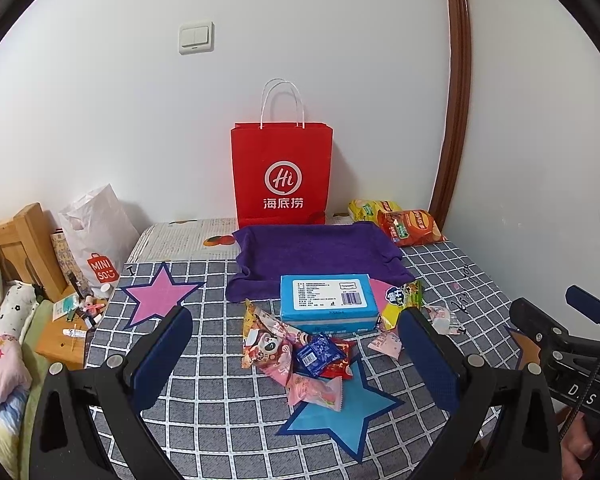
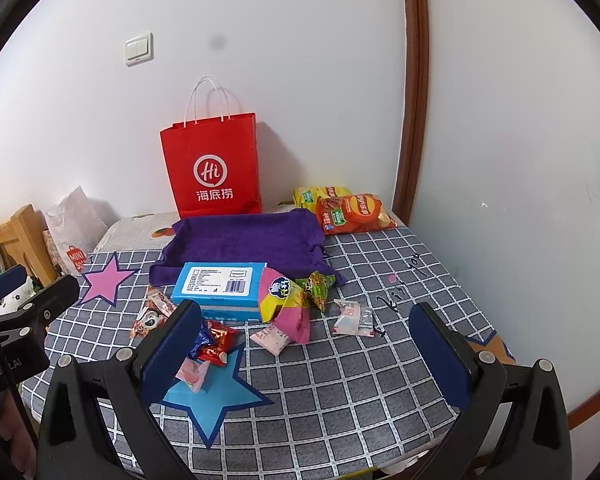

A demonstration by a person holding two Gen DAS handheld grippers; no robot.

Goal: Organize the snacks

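Two grippers hover above a table covered with a grey checked cloth (image 2: 380,380). The left gripper (image 1: 296,340) has its fingers spread wide and holds nothing; the right gripper (image 2: 306,340) likewise has its fingers spread wide and holds nothing.

The loose snack packets (image 1: 300,352) lie in a pile at mid-table, partly on a blue star (image 1: 340,412) and just in front of a blue box (image 1: 328,300). A yellow-green packet (image 2: 284,292) leans against the right end of the box. A small clear-and-pink packet (image 2: 352,318) lies apart to the right.

Behind the box, a purple cloth (image 1: 312,252) lies spread flat. A red paper bag (image 1: 282,176) stands upright against the wall behind the purple cloth. Two chip bags (image 2: 348,212), one yellow and one orange, lie at the far right corner. A pink star (image 1: 160,294) marks the left side of the table.
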